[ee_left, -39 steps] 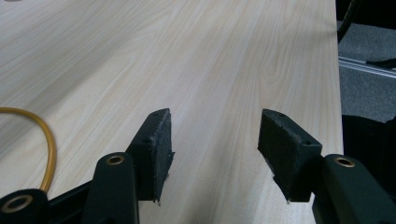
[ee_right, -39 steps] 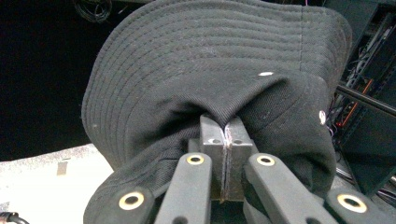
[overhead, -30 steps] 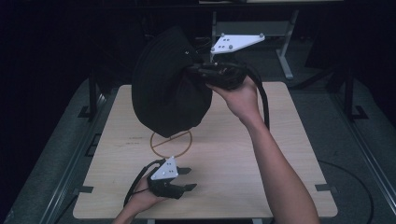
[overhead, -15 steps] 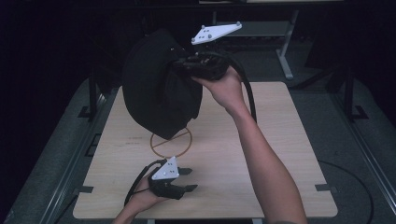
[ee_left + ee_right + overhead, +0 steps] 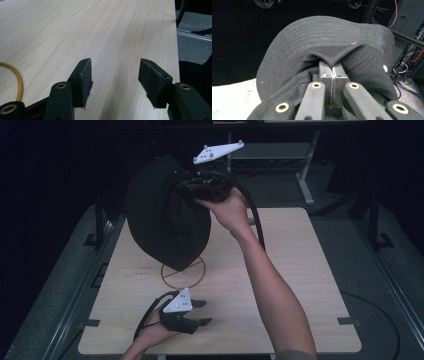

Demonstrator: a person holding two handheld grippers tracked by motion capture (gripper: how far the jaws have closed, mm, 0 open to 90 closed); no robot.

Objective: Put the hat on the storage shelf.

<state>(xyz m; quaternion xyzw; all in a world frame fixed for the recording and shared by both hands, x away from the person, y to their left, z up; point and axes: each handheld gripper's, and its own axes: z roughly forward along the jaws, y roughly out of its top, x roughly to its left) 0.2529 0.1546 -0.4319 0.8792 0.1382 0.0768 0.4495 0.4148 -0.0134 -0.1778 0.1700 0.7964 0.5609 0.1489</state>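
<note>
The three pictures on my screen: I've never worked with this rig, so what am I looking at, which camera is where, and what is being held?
No robot arm here: a person stands at a wooden table with a hand-held two-jaw gripper in each hand.

The high view looks down from above the person's side. In it the right gripper is raised over the far part of the table and carries a black hat, which hangs clear of the wood. The left gripper sits low near the front edge. Between them an orange ring lies on the table.

The other two pictures come from cameras riding on the grippers, looking along their jaws. The right gripper view shows its jaws pinched shut on a fold of the hat's fabric. The left gripper view shows its jaws apart with nothing between them, just bare wood ahead.
</note>
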